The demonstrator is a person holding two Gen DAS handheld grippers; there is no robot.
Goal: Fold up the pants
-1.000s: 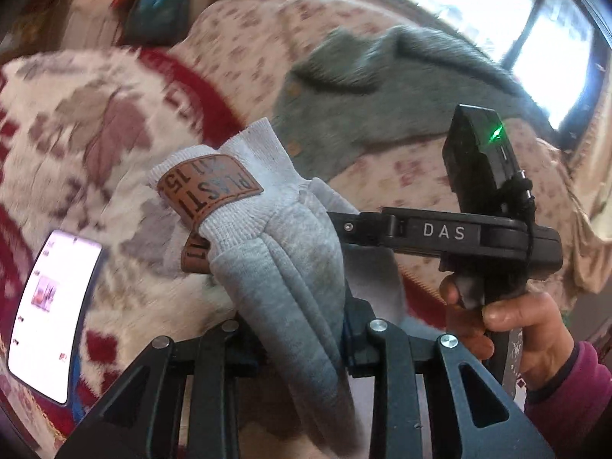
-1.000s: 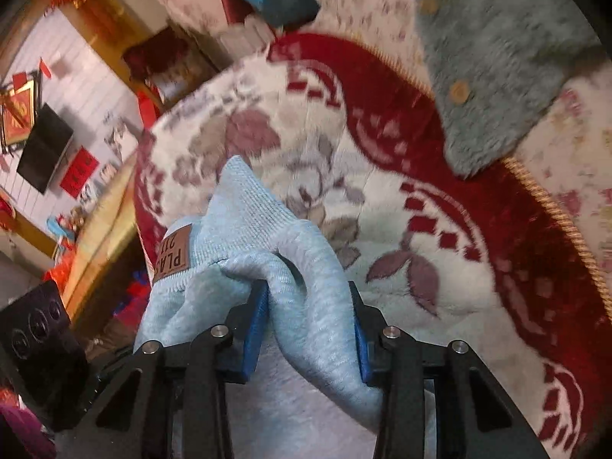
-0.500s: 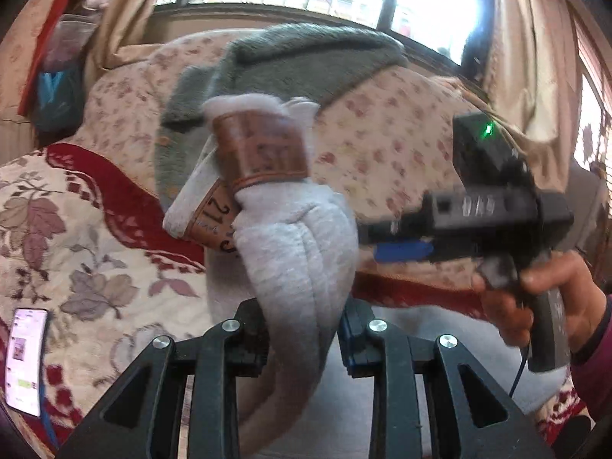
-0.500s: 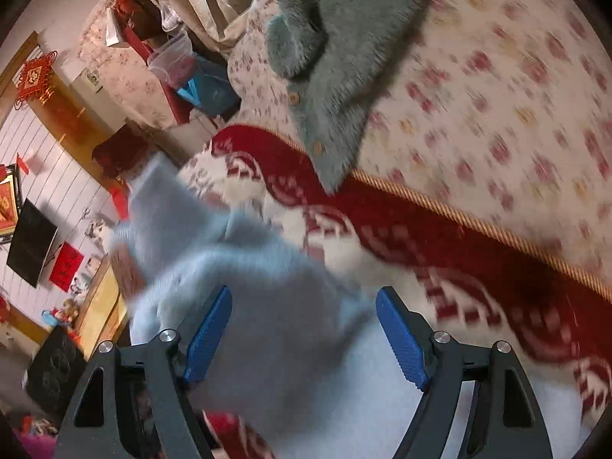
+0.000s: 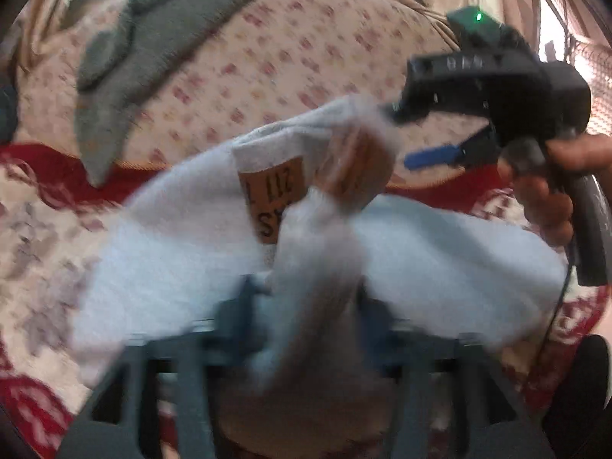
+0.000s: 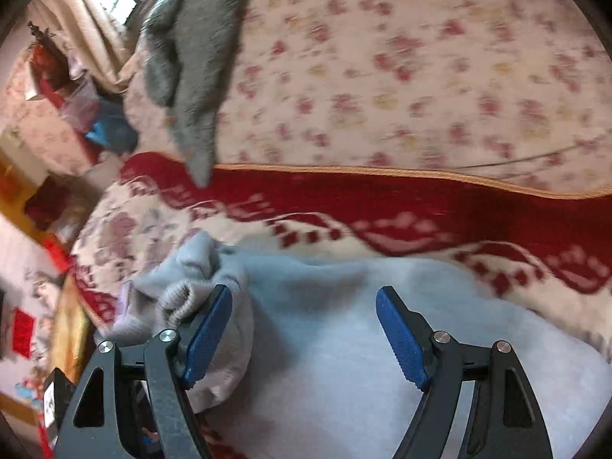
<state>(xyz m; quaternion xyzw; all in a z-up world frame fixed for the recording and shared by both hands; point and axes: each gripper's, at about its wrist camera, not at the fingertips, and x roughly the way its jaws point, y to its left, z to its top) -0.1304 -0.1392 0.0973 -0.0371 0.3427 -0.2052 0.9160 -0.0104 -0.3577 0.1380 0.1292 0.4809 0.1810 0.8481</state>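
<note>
Soft grey fleece pants bunched on woven blanket

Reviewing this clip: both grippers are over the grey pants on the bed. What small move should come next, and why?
Probably draw the left gripper back off the cloth. Its jaws are opening with a bunched fold of the grey pants between them, while the right gripper stands open, pads off the fabric. The pants lie on the red patterned blanket, so the fold looks laid down.

On the pants, a brown patch sits at the waistband, printed dark and upside down: "112", with "S" beneath it. Lettering on the right gripper is too blurred to read.
</note>
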